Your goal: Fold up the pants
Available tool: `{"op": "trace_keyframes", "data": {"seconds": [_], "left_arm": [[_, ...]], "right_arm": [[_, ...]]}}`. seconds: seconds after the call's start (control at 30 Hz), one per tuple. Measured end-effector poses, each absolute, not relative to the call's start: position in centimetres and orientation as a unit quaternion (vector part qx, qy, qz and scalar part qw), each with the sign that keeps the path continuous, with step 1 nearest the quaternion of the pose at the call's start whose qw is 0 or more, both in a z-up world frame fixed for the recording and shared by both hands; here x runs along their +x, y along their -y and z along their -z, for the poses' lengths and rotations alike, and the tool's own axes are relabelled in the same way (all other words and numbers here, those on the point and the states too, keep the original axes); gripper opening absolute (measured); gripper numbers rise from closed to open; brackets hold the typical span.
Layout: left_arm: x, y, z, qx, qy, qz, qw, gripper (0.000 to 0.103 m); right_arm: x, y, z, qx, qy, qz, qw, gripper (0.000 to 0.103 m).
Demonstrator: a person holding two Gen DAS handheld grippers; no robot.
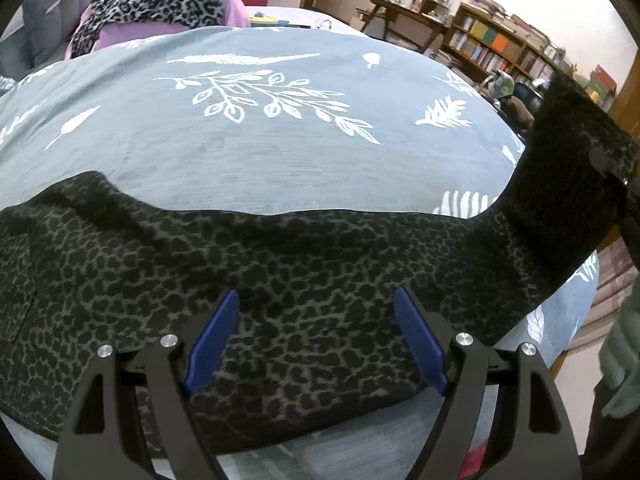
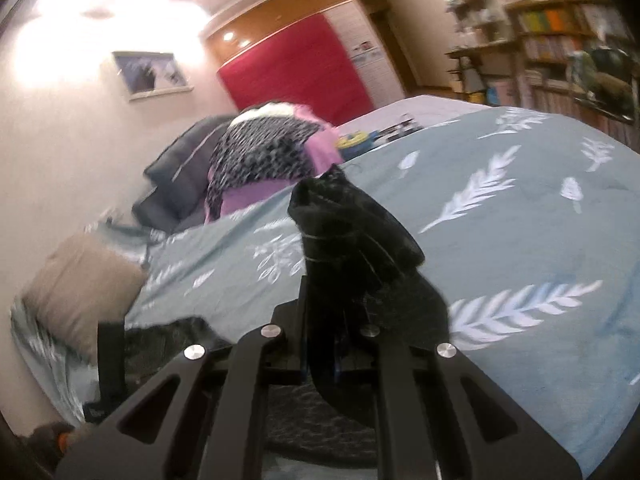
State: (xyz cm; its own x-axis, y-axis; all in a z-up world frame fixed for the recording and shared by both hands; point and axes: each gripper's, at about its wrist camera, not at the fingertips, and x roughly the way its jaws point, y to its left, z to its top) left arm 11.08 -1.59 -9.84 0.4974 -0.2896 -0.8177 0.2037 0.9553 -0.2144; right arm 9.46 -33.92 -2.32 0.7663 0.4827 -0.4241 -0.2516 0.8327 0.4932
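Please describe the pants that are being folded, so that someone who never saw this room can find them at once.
Start from the bed with the grey-blue blanket printed with white leaves. Along its near edge lie the pants, dark with a black leopard-like spot pattern. Unlike the paler leopard cloth on the pink pile at the far end, one end is lifted in the right gripper, and the open left gripper hovers over them.

Walls: pale pink (image 2: 80,168) — framed picture (image 2: 150,74)
Wardrobe: wood frame, red panel (image 2: 296,72)
Shelves: wooden bookcase (image 1: 504,46) — crammed with books
Light: recessed ceiling spots (image 2: 229,36), glaring
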Motion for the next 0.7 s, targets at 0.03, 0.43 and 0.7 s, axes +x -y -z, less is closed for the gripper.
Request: {"op": "trace_keyframes", "data": {"seconds": [0.03, 0.43, 0.7], "left_arm": [[11.0, 1.2, 9.8, -0.047, -0.480, 0.141, 0.865, 0.079], [9.7, -4.6, 10.3, -0.092, -0.485, 0.092, 0.865, 0.079], [8.9, -7.2, 10.3, -0.111, -0.481, 0.073, 0.867, 0.079]], "right_arm": [[9.5, 32.5, 2.4, 0.199, -0.283, -0.210, 0.914, 0.008], [9.5, 19.9, 5.6, 0.081, -0.327, -0.266, 0.903, 0.008], [9.0, 15.7, 8.6, 0.045, -0.362, -0.289, 0.885, 0.008]]}}
